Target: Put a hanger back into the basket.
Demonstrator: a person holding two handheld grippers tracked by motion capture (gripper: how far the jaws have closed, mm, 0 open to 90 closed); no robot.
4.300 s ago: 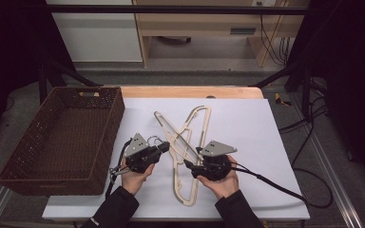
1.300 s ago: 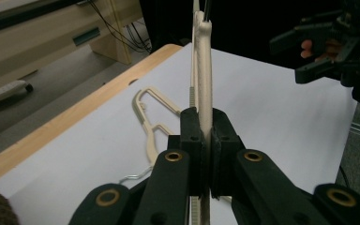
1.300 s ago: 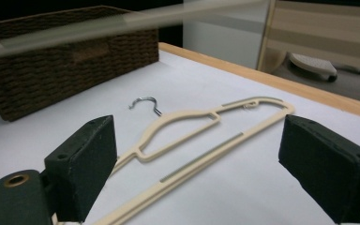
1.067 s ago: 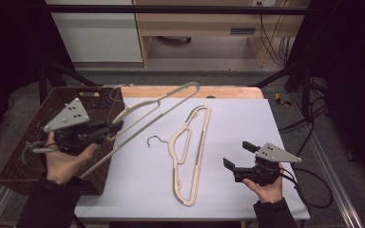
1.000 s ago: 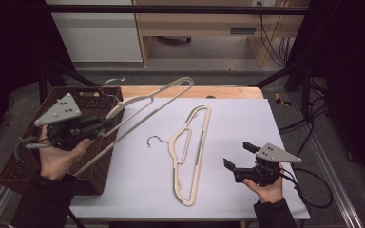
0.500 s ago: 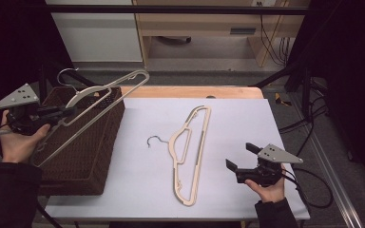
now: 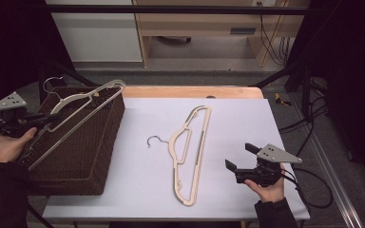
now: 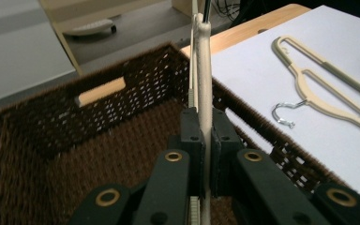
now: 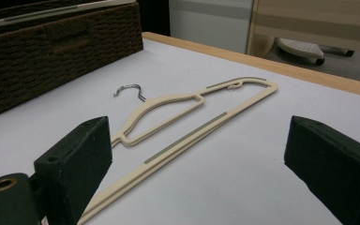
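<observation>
left tongs (image 8: 205, 154) gripping hanger (image 7: 83, 104), over basket (image 7: 83, 156)

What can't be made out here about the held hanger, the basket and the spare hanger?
- Held hanger: left gripper view sees it edge-on; the top edge cuts off its hook, and the left gripper covers its lower part.
- Basket: high view, the hanger and left hand partly hide its floor.
- Spare hanger: right gripper view, near end behind the right gripper pad.

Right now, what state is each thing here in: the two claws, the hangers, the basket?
Left gripper: shut on the held hanger.
Held hanger: tilted, over the basket.
Basket: open-topped, at the table's left edge.
Right gripper: open, holding nothing.
Second hanger: lying flat on the table, untouched.
</observation>
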